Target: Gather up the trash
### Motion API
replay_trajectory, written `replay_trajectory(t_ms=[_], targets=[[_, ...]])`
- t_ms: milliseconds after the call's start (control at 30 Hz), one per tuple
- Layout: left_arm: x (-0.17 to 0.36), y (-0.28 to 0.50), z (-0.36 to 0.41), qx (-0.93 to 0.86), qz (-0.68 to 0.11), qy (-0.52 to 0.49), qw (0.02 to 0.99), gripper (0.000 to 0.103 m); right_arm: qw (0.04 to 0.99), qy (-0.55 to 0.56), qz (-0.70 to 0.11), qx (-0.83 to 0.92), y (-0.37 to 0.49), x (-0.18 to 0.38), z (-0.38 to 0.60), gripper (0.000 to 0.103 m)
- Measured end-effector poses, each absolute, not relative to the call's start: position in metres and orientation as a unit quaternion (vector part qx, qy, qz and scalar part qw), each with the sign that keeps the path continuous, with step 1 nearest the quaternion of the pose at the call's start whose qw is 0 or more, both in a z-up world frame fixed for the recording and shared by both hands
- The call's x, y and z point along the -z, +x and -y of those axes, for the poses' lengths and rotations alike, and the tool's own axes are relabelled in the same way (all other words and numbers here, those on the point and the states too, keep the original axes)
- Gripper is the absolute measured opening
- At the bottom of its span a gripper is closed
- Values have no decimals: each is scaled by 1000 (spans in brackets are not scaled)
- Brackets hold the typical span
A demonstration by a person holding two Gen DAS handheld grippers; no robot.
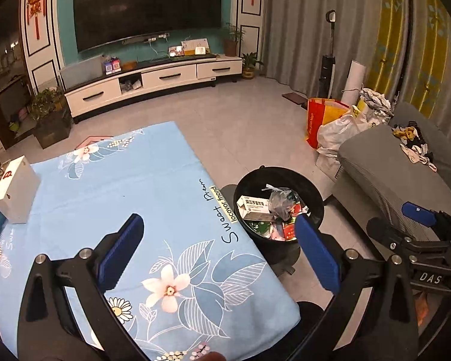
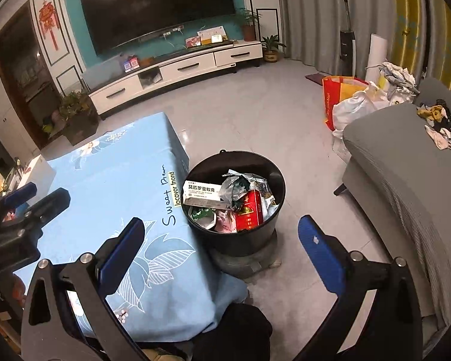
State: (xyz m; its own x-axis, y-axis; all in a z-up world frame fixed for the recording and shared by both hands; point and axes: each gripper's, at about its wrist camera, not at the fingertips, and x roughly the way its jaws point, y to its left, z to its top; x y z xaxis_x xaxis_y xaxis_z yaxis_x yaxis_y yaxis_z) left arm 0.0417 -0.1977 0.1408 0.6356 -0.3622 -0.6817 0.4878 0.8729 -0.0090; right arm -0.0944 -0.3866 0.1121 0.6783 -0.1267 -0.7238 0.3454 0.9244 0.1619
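Observation:
A black round bin (image 1: 312,192) (image 2: 273,177) stands on the floor at the table's right side, holding a white medicine box (image 2: 203,194), a red packet (image 2: 249,210), crumpled plastic wrap (image 2: 240,185) and other litter. My left gripper (image 1: 219,222) hovers open above the blue floral tablecloth (image 1: 120,186), nothing between its blue pads. My right gripper (image 2: 222,225) hangs open above the bin's near rim, also empty. Each gripper shows at the edge of the other's view: the right gripper (image 1: 421,213) and the left gripper (image 2: 24,194).
A white box (image 1: 15,191) sits on the table's far left corner. A grey sofa (image 2: 406,162) with scattered socks lies to the right, and bags (image 2: 351,105) stand beyond it. A TV cabinet (image 1: 153,81) and potted plants line the far wall.

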Motion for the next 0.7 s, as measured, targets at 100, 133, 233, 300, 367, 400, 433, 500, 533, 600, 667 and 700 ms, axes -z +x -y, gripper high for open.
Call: replay_trajectory(t_ms=[100,133,233,300,367,400,433,500,533,600,667,700], targets=[[-141,36,195,233,-354,88,901,100,905,143,-379,132,-96,-113,385,100],[-142,35,194,233,-355,87,901,100,905,144,-379,132,-97,-114,384,100],[-143,30,192,231,-355,89,901,100,905,139,-379,134,-98,-114,383,100],[-143,28,192,230,-354,89,902,100,905,137,-379,134,-99,-115,382,100],[-143,27,192,230,-352,89,903,100,905,138,-378,134,-100,-115,382,100],[-143,27,192,229,-353,89,903,100,905,138,-379,134,-99,-115,381,100],[-143,26,191,229,-353,89,903,100,905,138,-379,135,-100,-116,381,100],[-143,26,192,227,-352,90,904,100,906,137,-378,135,-100,-117,379,100],[-142,26,193,226,-352,91,904,100,905,137,-378,135,-101,-118,379,100],[-142,26,192,226,-353,91,903,100,906,137,-377,134,-101,-118,380,100],[-141,25,192,225,-353,92,903,100,906,136,-378,136,-100,-118,380,100],[-141,25,192,226,-353,92,903,100,906,136,-378,136,-100,-117,379,100]])
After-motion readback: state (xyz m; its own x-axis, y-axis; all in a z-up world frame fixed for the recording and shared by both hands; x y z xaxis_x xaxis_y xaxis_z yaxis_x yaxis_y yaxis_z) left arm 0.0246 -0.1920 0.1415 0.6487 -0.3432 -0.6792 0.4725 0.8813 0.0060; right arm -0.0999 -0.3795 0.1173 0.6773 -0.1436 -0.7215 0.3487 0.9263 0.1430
